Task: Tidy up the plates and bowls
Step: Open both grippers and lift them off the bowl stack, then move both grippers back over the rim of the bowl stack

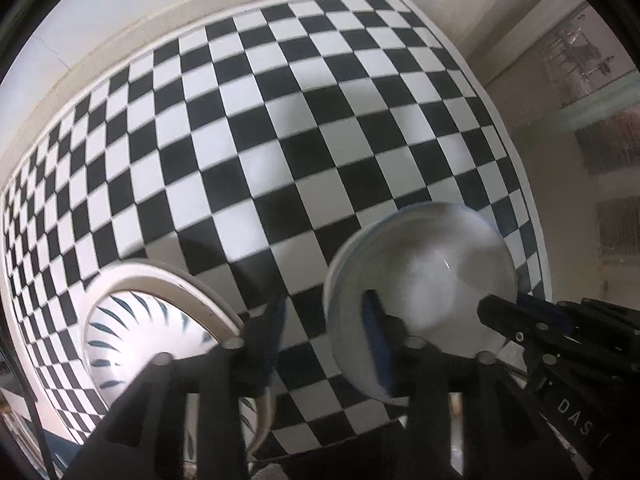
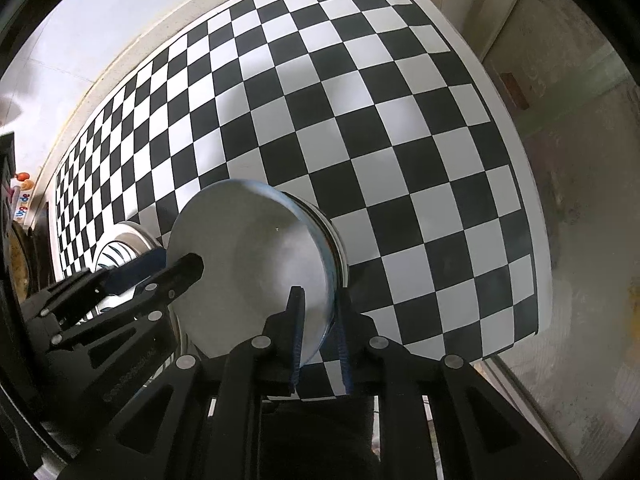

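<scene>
Two dishes show over the checkered tablecloth (image 1: 288,128): a plain white bowl (image 2: 248,264) held tilted, its hollow facing the cameras, and a white plate with dark blue leaf strokes (image 1: 132,320) lying on the cloth to its left. Nothing can be seen inside either one. In the right wrist view, the right gripper (image 2: 320,320) comes in from the near side and its two blue-padded fingers are clamped on the bowl's near right rim, one pad inside the hollow and one outside against the wall. The left gripper (image 1: 326,328) reaches from the near left with its jaws spread apart; its right finger (image 1: 376,320) lies against the bowl's left rim, seemingly inside the hollow, while its left finger (image 1: 272,332) stands in front of the patterned plate's right edge, and whether it touches that plate cannot be told. The bowl's base is hidden behind its own rim in the left wrist view, and only a ringed foot peeks out in the right wrist view. Most of the plate is blocked by the left gripper's black frame, and its near part is cut off. Motion blur softens both rims.
</scene>
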Tool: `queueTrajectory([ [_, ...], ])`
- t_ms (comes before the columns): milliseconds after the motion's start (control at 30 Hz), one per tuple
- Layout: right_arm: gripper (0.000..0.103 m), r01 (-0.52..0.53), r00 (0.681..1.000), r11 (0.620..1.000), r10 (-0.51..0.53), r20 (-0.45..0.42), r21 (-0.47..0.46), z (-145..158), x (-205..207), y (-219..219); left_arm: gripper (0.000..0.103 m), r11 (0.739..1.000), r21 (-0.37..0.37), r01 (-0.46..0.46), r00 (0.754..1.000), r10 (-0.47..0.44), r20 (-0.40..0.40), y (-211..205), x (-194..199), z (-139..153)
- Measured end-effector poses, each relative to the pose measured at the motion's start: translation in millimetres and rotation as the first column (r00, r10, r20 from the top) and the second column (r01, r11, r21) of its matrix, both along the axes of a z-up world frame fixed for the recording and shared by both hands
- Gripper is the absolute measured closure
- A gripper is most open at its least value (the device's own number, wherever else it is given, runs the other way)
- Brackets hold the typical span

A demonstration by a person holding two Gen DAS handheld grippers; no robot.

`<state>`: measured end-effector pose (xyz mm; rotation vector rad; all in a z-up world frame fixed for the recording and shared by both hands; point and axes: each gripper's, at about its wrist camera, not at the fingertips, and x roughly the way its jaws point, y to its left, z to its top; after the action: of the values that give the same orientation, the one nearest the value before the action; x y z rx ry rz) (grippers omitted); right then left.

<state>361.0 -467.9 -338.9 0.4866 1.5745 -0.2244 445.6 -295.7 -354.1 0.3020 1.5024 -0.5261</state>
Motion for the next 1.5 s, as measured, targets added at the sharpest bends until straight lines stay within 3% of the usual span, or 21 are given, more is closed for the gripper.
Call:
queueTrajectory([
  [33, 0.086, -0.005, 1.0, 1.0, 0.005, 0.001, -0.004, 1, 0, 0, 0.039, 1.0, -0.002, 0.002, 1.0, -0.002, 0.015, 1, 0, 3],
  [100, 0.084, -0.015, 1.0, 1.0, 0.015, 0.007, -0.013, 4, -2, 3, 0.022, 1.0, -0.016, 0.0, 0.999, 0.001, 0.053, 6, 1, 9],
  [200, 0.065, -0.033, 0.999, 0.999, 0.034, 0.023, -0.024, 12, -4, 7, 0.018, 1.0, -0.011, -0.007, 0.994, 0.008, 0.109, 12, 3, 17],
  [333, 0.017, -0.049, 0.998, 0.996, 0.052, 0.045, -0.072, 24, -11, 8, 0.012, 0.999, -0.031, -0.026, 0.993, 0.029, 0.112, 26, 7, 24],
  [367, 0.013, -0.051, 0.997, 0.996, 0.055, 0.05, -0.077, 27, -13, 8, 0.011, 0.999, -0.031, -0.028, 0.992, 0.031, 0.119, 28, 6, 26],
  [700, 0.012, -0.038, 0.994, 0.991, 0.051, 0.101, -0.13, 57, -33, 19, 0.008, 0.997, -0.072, -0.008, 0.981, 0.022, 0.191, 41, -15, 66],
  [1200, 0.012, 0.021, 0.963, 0.985, 0.027, 0.268, -0.173, 141, -86, 49, 0.008, 0.989, -0.146, 0.038, 0.948, 0.011, 0.319, 71, -68, 158],
  [1500, 0.012, 0.04, 0.955, 0.987, 0.008, 0.296, -0.157, 158, -103, 47, 0.008, 0.987, -0.146, 0.067, 0.943, -0.015, 0.332, 65, -73, 172],
])
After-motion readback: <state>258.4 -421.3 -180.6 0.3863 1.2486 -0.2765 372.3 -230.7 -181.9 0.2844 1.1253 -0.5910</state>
